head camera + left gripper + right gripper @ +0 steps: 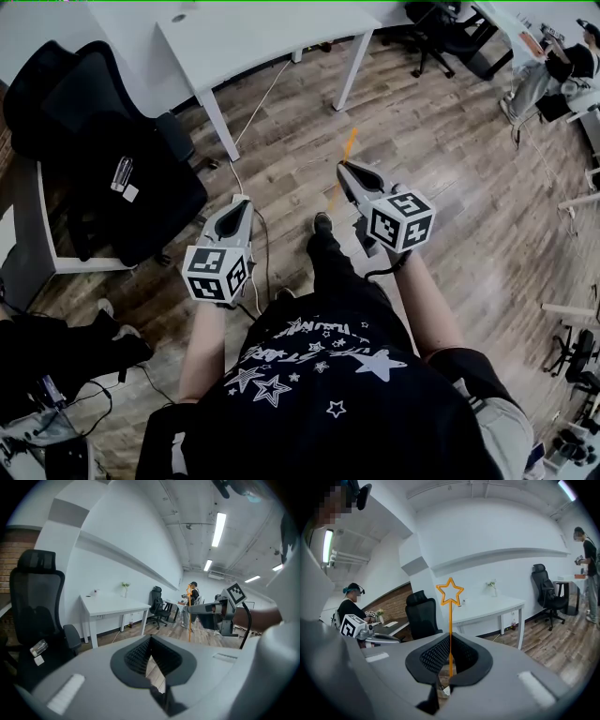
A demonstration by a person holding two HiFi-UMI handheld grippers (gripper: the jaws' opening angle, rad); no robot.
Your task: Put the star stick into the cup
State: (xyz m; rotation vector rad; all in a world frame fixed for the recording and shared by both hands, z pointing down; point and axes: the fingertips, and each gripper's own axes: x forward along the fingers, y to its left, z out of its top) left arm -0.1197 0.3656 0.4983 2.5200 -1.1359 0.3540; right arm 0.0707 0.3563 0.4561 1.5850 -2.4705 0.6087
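- Firstly, the right tongs (443,686) were pressed together on the lower end of the star stick (450,634), pinching its thin orange shaft between the ribbed pads.
- The shaft stood upright out of the right tongs, with the outlined star at its free top end.
- The left tongs (159,689) were pressed together with nothing between them. They were set apart from the right tongs, and both were above the wooden floor (441,141).
- Handling, as a judgement: the star stick looked very light, slender and probably a little flexible.
- With the grip near one end, the long free part could sway or pivot between the pads, so slow, steady travel was advisable.
- The hold belonged on the plain shaft, as taken. The thin star outline looked easy to bend and offered no flat face to grip.
- No cup showed in any view.
- A white bench (262,37) and a black office chair (112,178) stood ahead across the floor.
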